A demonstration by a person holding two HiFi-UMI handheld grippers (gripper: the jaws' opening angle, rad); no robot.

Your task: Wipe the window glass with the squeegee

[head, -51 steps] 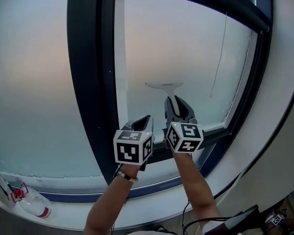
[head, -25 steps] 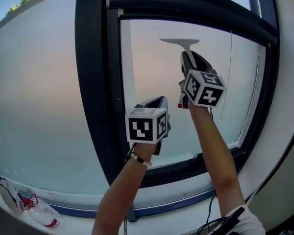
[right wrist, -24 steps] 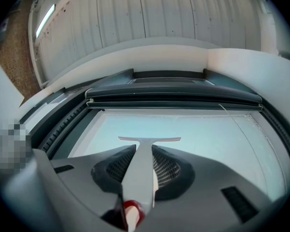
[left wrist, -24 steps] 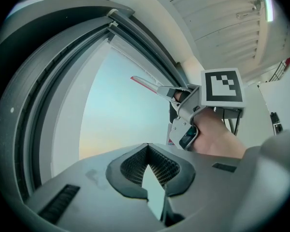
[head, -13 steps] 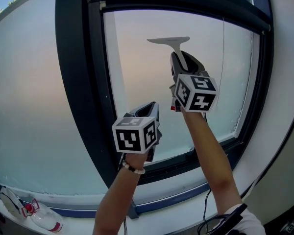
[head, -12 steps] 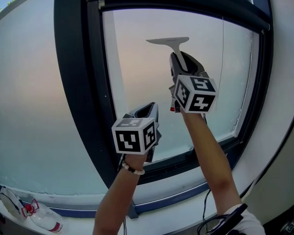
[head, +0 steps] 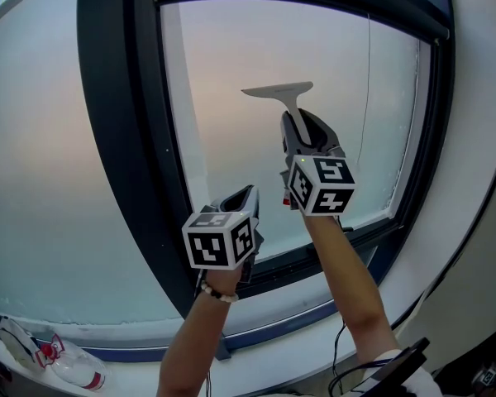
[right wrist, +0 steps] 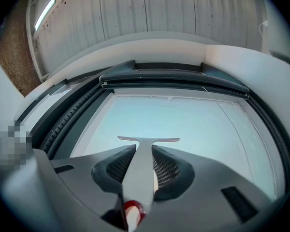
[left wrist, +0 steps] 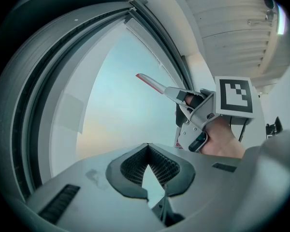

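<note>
A grey squeegee (head: 283,96) lies with its blade flat against the frosted window glass (head: 248,48), about mid-height of the right pane. My right gripper (head: 302,131) is shut on its handle; the handle (right wrist: 140,178) runs up between the jaws and the blade (right wrist: 149,139) spans across the glass (right wrist: 193,120). My left gripper (head: 241,201) hangs lower and to the left, near the pane's bottom, shut with nothing in it. From the left gripper view the squeegee (left wrist: 152,83) and the right gripper (left wrist: 198,115) show to the right.
A dark vertical frame post (head: 124,139) separates the right pane from a large left pane (head: 41,180). A thin cord (head: 367,106) hangs down the right side of the glass. A plastic spray bottle (head: 54,362) lies on the sill at lower left.
Over two seconds the right gripper lifted the squeegee from low on the pane to near the top; in the last half second it has drawn down slightly. The left gripper stays shut.
</note>
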